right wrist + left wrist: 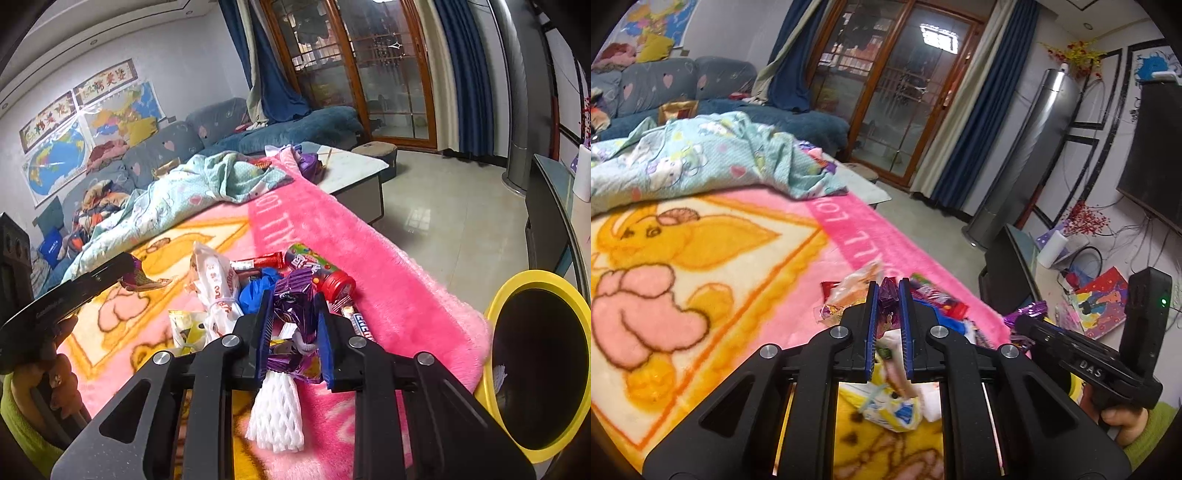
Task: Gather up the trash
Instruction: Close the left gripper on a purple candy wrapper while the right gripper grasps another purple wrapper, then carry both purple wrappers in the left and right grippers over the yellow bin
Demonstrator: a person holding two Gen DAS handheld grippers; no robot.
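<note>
Pickup stage, looks like: a purple wrapper (888, 295) is pinched in the left claw (888, 286), and a bigger purple foil wrapper (295, 306) is gripped by the right claw (295, 299), both above the trash pile (258, 280) on the pink blanket (388, 295). Next, both probably get carried to the yellow bin (495, 310) just off the blanket's edge and let go over the opening.

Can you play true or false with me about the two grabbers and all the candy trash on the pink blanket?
1. The right gripper is squeezing a purple wrapper. True.
2. The yellow-rimmed bin stands on the blanket in the middle of the trash. False: it is off the edge of the pink blanket, on the right.
3. The left gripper is empty and wide open. False: it is shut on a purple wrapper piece.
4. A white foam net lies under the right gripper. True.
5. The candy tube has a red cap. True.
</note>
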